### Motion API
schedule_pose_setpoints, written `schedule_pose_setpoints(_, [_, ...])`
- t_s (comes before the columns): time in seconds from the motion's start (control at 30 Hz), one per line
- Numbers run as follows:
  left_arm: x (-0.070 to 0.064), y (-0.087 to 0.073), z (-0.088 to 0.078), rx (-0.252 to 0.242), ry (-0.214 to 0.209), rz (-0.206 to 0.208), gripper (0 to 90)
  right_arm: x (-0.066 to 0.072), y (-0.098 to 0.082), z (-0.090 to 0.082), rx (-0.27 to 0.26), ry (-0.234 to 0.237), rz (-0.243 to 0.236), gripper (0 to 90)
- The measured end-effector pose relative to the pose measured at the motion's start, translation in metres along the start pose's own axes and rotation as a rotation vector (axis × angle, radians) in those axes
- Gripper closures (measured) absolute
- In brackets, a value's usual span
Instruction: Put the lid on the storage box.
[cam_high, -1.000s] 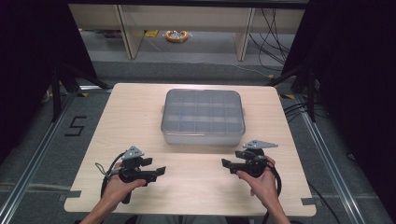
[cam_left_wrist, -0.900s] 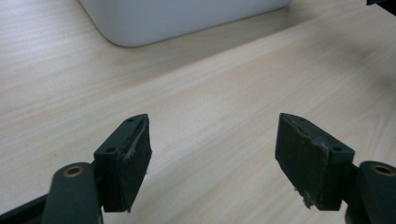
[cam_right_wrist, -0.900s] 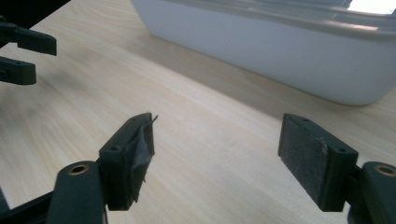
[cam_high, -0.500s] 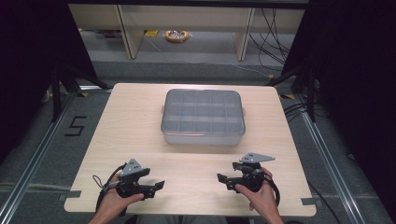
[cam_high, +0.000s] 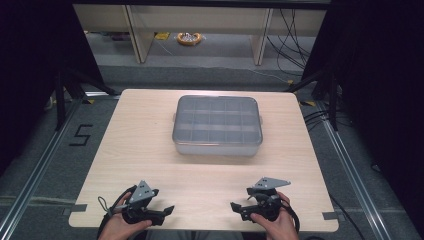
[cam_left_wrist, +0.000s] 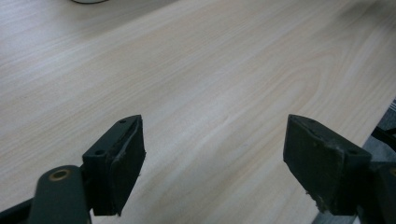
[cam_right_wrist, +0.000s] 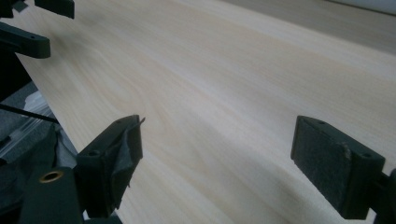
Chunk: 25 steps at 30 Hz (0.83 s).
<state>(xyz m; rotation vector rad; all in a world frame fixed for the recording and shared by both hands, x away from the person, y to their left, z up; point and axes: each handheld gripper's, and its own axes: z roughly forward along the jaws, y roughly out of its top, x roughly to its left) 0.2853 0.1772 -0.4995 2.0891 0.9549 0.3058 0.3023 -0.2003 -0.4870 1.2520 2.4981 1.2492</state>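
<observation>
High view: a clear lidded compartment box (cam_high: 217, 125) sits mid-table (twelve o'clock from both hands); floor marking reads "5" (cam_high: 81, 135). Left gripper (cam_left_wrist: 212, 163) view: jaws just opened wide, empty. Right gripper (cam_right_wrist: 215, 161) view: likewise, over bare table (cam_right_wrist: 233, 84)

Your left gripper (cam_left_wrist: 212, 158) has its two black jaws standing wide apart; they have just been opening, and nothing lies between them but bare bench (cam_left_wrist: 210, 70). The pale wood grain runs diagonally. The left pad's (cam_left_wrist: 128, 163) edge is frayed. A pale rounded object (cam_left_wrist: 88, 1) sits at the top edge, too cropped to identify.
</observation>
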Motion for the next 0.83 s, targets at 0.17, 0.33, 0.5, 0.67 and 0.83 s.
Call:
schedule_pose_setpoints(0.17, [-0.005,-0.004,-0.002,0.005,-0.012,0.009,19.2,0.006,-0.007,-0.002,0.020,-0.001,0.030,16.5])
schedule_pose_setpoints(0.33, [-0.006,-0.005,-0.002,0.018,-0.003,0.042,18.5,0.005,-0.013,-0.004,0.037,-0.015,-0.008,16.5])
schedule_pose_setpoints(0.5, [-0.007,-0.005,-0.001,0.016,-0.007,0.030,18.5,0.005,-0.016,-0.003,0.037,-0.008,-0.016,16.5])
schedule_pose_setpoints(0.67, [-0.006,-0.005,-0.001,0.014,-0.008,0.037,18.5,0.005,-0.016,-0.004,0.040,-0.028,-0.021,16.5])
schedule_pose_setpoints(0.83, [-0.005,-0.006,0.000,0.025,0.004,0.025,18.5,0.006,-0.017,-0.004,0.047,-0.029,-0.002,16.5])
